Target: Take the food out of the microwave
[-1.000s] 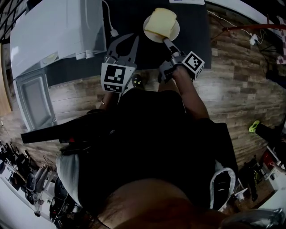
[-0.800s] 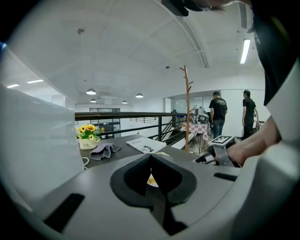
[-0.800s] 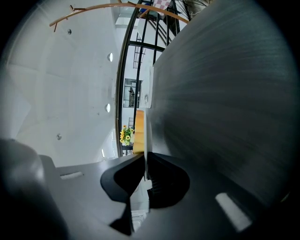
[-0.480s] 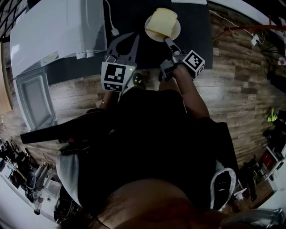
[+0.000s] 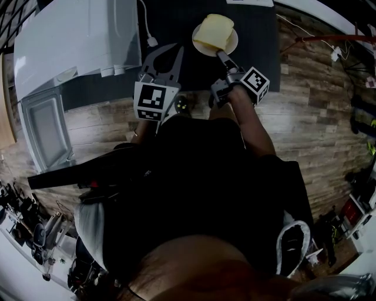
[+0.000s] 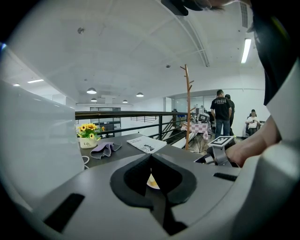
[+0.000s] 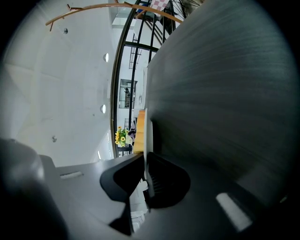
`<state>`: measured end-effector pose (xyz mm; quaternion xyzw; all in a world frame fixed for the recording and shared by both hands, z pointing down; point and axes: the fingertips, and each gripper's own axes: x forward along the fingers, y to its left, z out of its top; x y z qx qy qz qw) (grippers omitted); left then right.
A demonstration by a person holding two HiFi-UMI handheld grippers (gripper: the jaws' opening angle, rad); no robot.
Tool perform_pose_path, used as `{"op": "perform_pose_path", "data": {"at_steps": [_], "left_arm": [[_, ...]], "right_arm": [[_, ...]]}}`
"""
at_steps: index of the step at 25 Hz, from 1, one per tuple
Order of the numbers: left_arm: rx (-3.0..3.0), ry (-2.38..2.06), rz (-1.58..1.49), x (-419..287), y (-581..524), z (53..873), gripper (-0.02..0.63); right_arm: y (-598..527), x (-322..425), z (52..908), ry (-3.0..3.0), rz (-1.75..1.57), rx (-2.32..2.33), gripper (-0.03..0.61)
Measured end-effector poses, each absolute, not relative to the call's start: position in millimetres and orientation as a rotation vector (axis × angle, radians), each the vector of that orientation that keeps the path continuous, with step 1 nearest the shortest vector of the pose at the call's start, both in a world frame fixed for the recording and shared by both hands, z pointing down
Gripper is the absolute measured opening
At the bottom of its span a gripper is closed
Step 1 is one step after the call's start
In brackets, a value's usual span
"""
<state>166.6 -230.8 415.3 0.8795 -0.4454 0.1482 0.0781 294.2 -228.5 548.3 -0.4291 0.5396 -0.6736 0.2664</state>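
Observation:
A white plate (image 5: 232, 44) with a slice of pale bread (image 5: 212, 30) rests on the dark table (image 5: 176, 17), to the right of the white microwave (image 5: 76, 41). My right gripper (image 5: 220, 54) reaches the plate's near rim. In the right gripper view that gripper (image 7: 146, 159) has the thin plate edge (image 7: 146, 126) between its pads, with the bread (image 7: 139, 131) beside it. Its jaws have just eased a little, and the rim is still between them. My left gripper (image 5: 174, 53) hovers over the table to the left of the plate, shut and empty (image 6: 151, 161).
The microwave door (image 5: 44, 129) hangs open at the lower left. A white cable (image 5: 144, 26) runs beside the microwave. A pot of sunflowers (image 6: 86, 133), a purple cloth (image 6: 105, 148) and papers (image 6: 146, 144) lie at the table's far side. People stand in the background.

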Motion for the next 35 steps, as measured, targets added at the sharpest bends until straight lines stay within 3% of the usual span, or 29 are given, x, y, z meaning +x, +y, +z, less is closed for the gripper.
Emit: {"op": "perform_pose_path", "data": {"at_steps": [35], "left_arm": [[2.619, -1.354, 0.439, 164.4, -228.8, 418.4, 0.006]], "right_arm": [[-237.3, 296.8, 549.7, 1.432, -1.803, -1.194, 0.021]]}}
